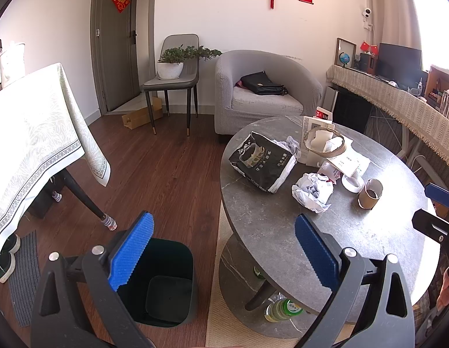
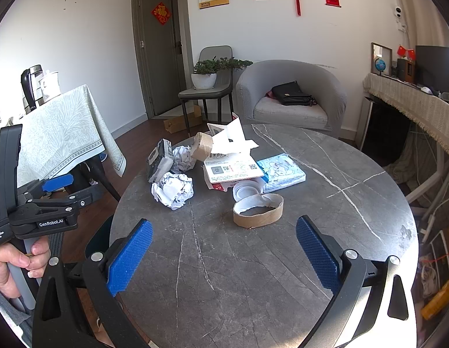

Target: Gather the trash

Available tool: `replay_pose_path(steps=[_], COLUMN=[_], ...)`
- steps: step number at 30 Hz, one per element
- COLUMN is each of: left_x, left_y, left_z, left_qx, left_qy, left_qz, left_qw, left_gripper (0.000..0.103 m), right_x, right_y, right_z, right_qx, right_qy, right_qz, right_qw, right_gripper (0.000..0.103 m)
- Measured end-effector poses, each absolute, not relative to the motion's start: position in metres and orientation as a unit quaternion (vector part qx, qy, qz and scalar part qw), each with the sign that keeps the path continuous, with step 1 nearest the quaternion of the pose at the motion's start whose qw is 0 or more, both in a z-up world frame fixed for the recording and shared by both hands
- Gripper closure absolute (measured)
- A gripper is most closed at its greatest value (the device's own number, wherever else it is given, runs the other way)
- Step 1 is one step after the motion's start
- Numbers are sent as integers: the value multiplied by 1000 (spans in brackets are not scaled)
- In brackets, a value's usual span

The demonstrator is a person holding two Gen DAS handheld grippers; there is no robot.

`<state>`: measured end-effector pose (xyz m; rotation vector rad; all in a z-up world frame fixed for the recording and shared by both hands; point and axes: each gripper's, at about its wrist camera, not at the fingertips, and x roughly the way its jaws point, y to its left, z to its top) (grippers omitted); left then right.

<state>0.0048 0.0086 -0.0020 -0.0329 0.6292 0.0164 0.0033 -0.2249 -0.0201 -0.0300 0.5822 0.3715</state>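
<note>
The right claw (image 2: 224, 249) is seen at lower centre, blue pads spread wide, nothing held, above the grey tabletop (image 2: 282, 275). A flattened cardboard ring (image 2: 257, 210) lies at frame centre. Crumpled paper (image 2: 172, 190) lies left of it. The left claw (image 2: 57, 182) is held by a hand (image 2: 15, 261) at the left edge.

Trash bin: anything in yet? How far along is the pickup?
Done: nothing visible; the bin looks empty. In hand: nothing; the left tool and right tool are both open. Left: crumpled paper, cardboard ring, black bag and papers all on the table.
</note>
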Motion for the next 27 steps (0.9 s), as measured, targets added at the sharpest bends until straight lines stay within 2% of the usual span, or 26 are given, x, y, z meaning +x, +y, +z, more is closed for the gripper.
replay_pose_path(steps=[27], left_x=[5], left_y=[8], left_z=[-1], left_qx=[-17], left_qy=[310], left_qz=[8], left_qw=[951], left_gripper=[3], right_x=[3], right_y=[-225], right_z=[-20], right_qx=[-13], right_qy=[286], right_qz=[183], right_qw=[941], right_gripper=[3])
